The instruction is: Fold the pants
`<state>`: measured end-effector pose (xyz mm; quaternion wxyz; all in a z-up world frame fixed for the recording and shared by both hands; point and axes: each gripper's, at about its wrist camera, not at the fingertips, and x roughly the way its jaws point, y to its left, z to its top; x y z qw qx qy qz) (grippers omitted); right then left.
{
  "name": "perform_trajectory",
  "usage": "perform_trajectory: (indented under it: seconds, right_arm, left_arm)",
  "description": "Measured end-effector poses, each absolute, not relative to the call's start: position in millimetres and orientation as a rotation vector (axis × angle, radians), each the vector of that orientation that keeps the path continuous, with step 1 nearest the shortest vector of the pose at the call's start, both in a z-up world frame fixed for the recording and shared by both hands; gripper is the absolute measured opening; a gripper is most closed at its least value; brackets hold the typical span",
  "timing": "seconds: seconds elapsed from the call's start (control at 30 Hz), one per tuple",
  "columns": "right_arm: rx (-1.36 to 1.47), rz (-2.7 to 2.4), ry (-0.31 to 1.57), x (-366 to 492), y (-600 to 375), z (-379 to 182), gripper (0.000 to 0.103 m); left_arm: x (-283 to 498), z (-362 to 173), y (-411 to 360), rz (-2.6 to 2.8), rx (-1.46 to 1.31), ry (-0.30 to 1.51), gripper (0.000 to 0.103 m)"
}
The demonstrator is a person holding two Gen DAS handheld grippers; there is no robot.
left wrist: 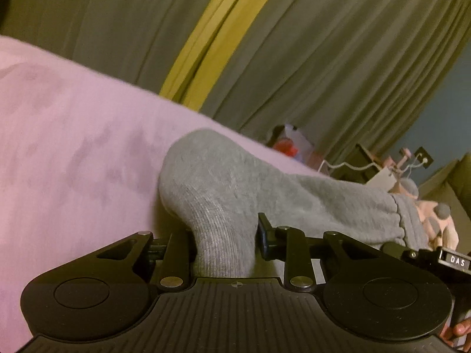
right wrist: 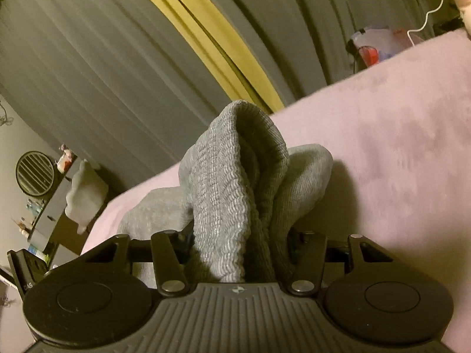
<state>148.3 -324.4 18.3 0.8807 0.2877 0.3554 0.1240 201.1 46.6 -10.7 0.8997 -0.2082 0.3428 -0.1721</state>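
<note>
The grey knit pants (left wrist: 223, 188) lie on a pink bed cover (left wrist: 73, 135). My left gripper (left wrist: 225, 241) is shut on a bunched fold of the grey fabric, which rises between its jaws and trails off to the right. In the right wrist view my right gripper (right wrist: 238, 253) is shut on the ribbed waistband (right wrist: 226, 188) of the pants, which stands up in a peak. More grey fabric bulges to the right (right wrist: 306, 173) and lies flat to the left. The fingertips of both grippers are hidden by cloth.
Grey curtains (left wrist: 323, 58) with a yellow strip (left wrist: 212, 38) hang behind the bed. Cluttered furniture, a cable and a stuffed toy (left wrist: 435, 220) stand past the bed's far edge. In the right view a shelf with a round vent (right wrist: 35, 173) is at the left.
</note>
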Motion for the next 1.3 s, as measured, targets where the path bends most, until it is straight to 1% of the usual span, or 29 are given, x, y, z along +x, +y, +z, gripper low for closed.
perform_trajectory:
  seconds: [0.03,0.07,0.1,0.17,0.23,0.27,0.33,0.43,0.47,0.5,0.6,0.73,0.8,0.87,0.93,1.07,1.17,1.3]
  right_arm:
    - [0.6,0.253,0.74,153.6,-326.6,18.9,0.057]
    - [0.597,0.242,0.753,159.0,-328.6,16.7,0.066]
    - [0.583,0.211,0.774,164.2,-329.6,14.3,0.072]
    - [0.501,0.064,0.776,163.6,-336.0,12.8,0.087]
    - [0.439,0.004,0.751,153.6,-338.8,13.2,0.097]
    - [0.426,0.026,0.757,147.8,-339.7,10.1,0.097]
    - [0.413,0.067,0.806,139.0,-337.4,-1.0,0.097]
    - [0.388,0.071,0.885,124.4,-330.9,-31.9,0.099]
    - [0.393,0.062,0.879,120.3,-328.0,-40.3,0.099]
    - [0.416,0.062,0.871,117.1,-329.0,-44.4,0.099]
    - [0.449,0.039,0.892,120.0,-332.0,-36.3,0.099]
    - [0.409,0.111,0.853,103.0,-323.9,-28.9,0.099]
    - [0.35,0.066,0.924,103.2,-316.3,-37.3,0.099]
    - [0.299,0.006,0.998,108.6,-311.0,-46.7,0.099]
    - [0.305,-0.001,0.973,106.4,-309.2,-42.7,0.099]
    - [0.19,-0.028,0.916,90.5,-293.8,-32.6,0.099]
    - [0.186,-0.035,0.917,80.3,-284.6,-29.8,0.099]
    - [0.132,-0.036,0.95,75.3,-268.1,-30.0,0.099]
  left_arm:
    - [206.9,-10.6,45.7,-0.34,-0.423,0.704,0.033]
    - [211.8,-12.4,44.4,-0.311,-0.415,0.714,0.045]
    - [216.8,-15.2,42.3,-0.251,-0.391,0.744,0.052]
    - [216.1,-17.6,40.0,-0.139,-0.326,0.779,0.078]
    - [204.5,-18.2,42.2,-0.106,-0.271,0.775,0.087]
    - [197.9,-19.7,44.7,-0.124,-0.26,0.778,0.09]
    - [183.1,-28.0,50.7,-0.154,-0.253,0.817,0.092]
    - [171.6,-50.3,52.0,-0.156,-0.245,0.915,0.094]
    - [169.5,-59.6,50.8,-0.141,-0.232,0.945,0.097]
    - [166.0,-65.4,49.3,-0.135,-0.228,0.94,0.097]
    - [156.7,-60.0,44.3,-0.124,-0.206,0.9,0.096]
    - [135.4,-46.9,37.0,-0.153,-0.206,0.826,0.096]
    - [132.0,-50.3,32.9,-0.134,-0.169,0.862,0.096]
    - [135.0,-60.0,31.2,-0.097,-0.144,0.903,0.099]
    - [135.0,-57.6,37.8,-0.08,-0.183,0.887,0.098]
    - [115.0,-41.4,43.7,-0.028,-0.201,0.818,0.098]
    - [95.7,-40.5,37.3,-0.042,-0.229,0.853,0.098]
    - [82.6,-44.0,17.7,-0.051,-0.192,0.91,0.098]
